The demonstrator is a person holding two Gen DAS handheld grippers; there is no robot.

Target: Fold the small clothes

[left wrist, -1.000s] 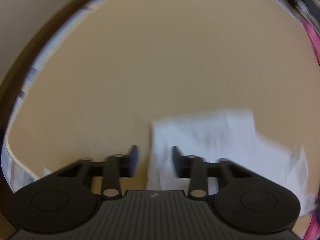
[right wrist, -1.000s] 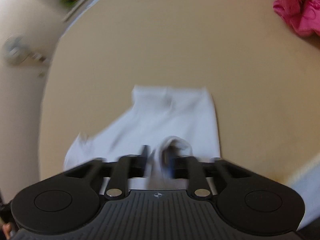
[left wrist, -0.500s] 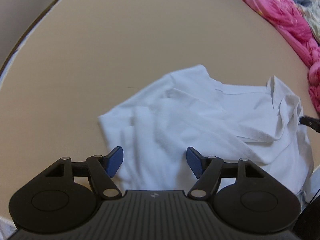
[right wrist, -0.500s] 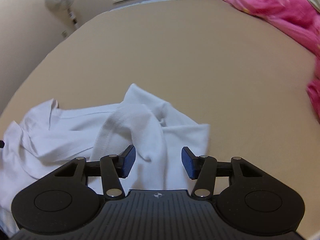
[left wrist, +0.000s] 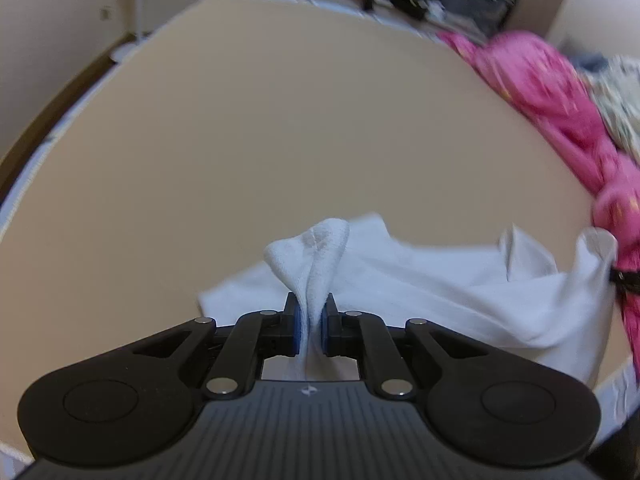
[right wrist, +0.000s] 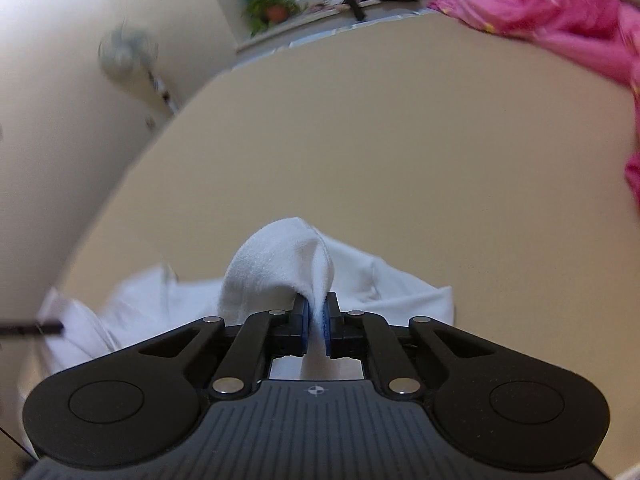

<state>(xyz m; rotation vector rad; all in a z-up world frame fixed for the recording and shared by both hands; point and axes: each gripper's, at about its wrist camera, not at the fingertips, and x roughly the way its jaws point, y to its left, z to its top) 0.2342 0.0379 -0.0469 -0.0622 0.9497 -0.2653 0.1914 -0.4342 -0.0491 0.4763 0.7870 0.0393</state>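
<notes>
A small white shirt (left wrist: 440, 292) lies rumpled on the tan table (left wrist: 300, 140). My left gripper (left wrist: 310, 312) is shut on a pinched fold of the white shirt, which bulges up past its blue pads. In the right wrist view my right gripper (right wrist: 316, 314) is shut on another fold of the same white shirt (right wrist: 280, 264), which humps up ahead of the jaws. The tip of the other gripper shows at the right edge of the left wrist view (left wrist: 624, 280) and at the left edge of the right wrist view (right wrist: 32, 328).
A heap of pink clothes (left wrist: 552, 104) lies along the right side of the table, also in the right wrist view (right wrist: 552, 20). A cluttered shelf with a potted plant (right wrist: 272, 8) and a standing fan (right wrist: 128, 52) are beyond the table's far edge.
Both grippers were open over the flat shirt half a second ago; now both have shut on folds of it, and the cloth is bunched up between the pads.
</notes>
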